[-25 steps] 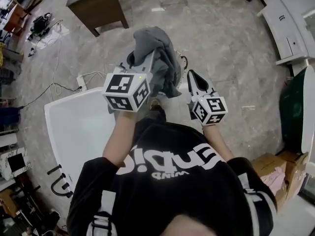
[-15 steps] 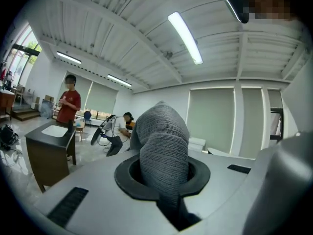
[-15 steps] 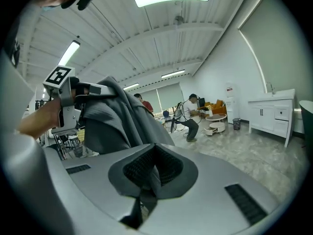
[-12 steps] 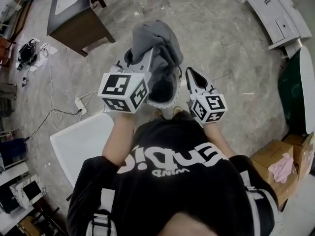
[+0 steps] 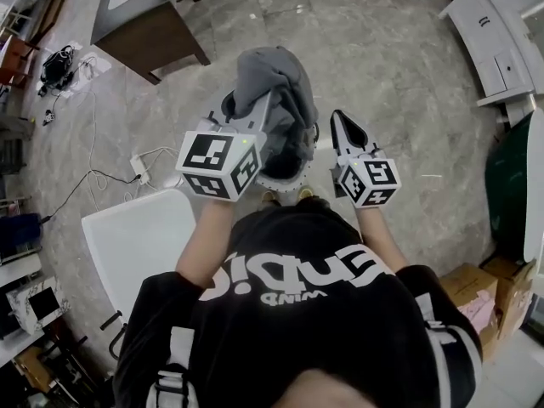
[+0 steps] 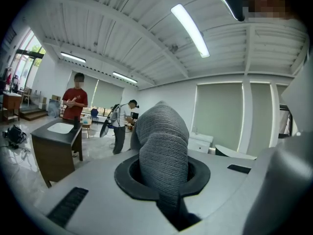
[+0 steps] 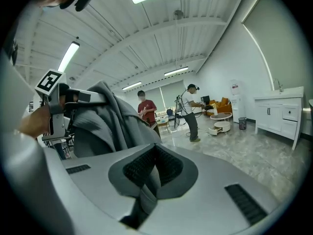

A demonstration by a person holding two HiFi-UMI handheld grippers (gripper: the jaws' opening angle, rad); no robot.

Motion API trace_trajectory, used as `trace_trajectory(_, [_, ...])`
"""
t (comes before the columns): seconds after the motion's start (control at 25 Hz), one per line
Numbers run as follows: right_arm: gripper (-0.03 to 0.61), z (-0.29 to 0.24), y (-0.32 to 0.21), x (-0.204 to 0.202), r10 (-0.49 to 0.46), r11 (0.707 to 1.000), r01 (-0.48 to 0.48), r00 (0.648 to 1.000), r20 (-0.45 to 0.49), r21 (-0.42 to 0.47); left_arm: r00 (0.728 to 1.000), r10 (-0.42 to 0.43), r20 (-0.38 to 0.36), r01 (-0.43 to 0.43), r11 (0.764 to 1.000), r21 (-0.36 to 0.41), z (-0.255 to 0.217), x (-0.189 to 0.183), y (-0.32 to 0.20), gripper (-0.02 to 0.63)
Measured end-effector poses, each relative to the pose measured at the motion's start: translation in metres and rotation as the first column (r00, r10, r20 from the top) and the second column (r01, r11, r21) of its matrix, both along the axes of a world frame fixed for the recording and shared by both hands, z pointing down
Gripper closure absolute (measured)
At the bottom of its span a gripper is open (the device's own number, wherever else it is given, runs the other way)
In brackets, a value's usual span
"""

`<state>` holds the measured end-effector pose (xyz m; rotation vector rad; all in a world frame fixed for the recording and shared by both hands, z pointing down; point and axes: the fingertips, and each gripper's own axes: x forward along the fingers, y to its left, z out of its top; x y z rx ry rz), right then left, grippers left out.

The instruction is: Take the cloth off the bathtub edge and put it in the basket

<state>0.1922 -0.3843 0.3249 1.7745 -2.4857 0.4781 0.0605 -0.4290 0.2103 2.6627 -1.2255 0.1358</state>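
**Carrying the cloth to the basket.** The left claw is clamped on the grey ribbed-knit cloth. In the left gripper view one fold runs down through the slot between its jaws and bulges up beyond the tips, while the rest hangs loose in a bunch. Pinching a single fold near the top lets the cloth's own weight pull it into a narrow drape. That shape should pass a basket mouth more easily than a spread sheet would. The claw is held nearly level and high, presumably so the hanging end clears the rim.

The cloth is off the white bathtub, which lies at lower left in the head view, well apart from it. There the cloth overlaps the far part of the round basket with a pale perforated rim. The basket stands on the grey marbled floor just ahead of the person's feet.

The right claw sits just beside the drape with its jaws pressed together. A grey strip shows in its slot, but whether that is cloth cannot be told. It probably serves as a spare, ready to gather a trailing edge. What likely remains is to lower the cloth into the basket and release it.
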Motion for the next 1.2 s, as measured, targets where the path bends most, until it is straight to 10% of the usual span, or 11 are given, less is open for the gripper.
trace_trajectory(0.52, [0.565,0.050,-0.017,-0.036,-0.122,0.990,0.122,0.993,0.001,-0.066,0.999,-0.044,0.008,0.045,0.995,-0.088,0.089,-0.024,-0.005,0.563])
trace_trajectory(1.2, [0.565,0.278,-0.017,-0.032,-0.060,0.958,0.073,0.997,0.055,-0.277,0.991,-0.068,0.118,0.103,0.940,-0.324,0.396,-0.030,-0.007,0.561])
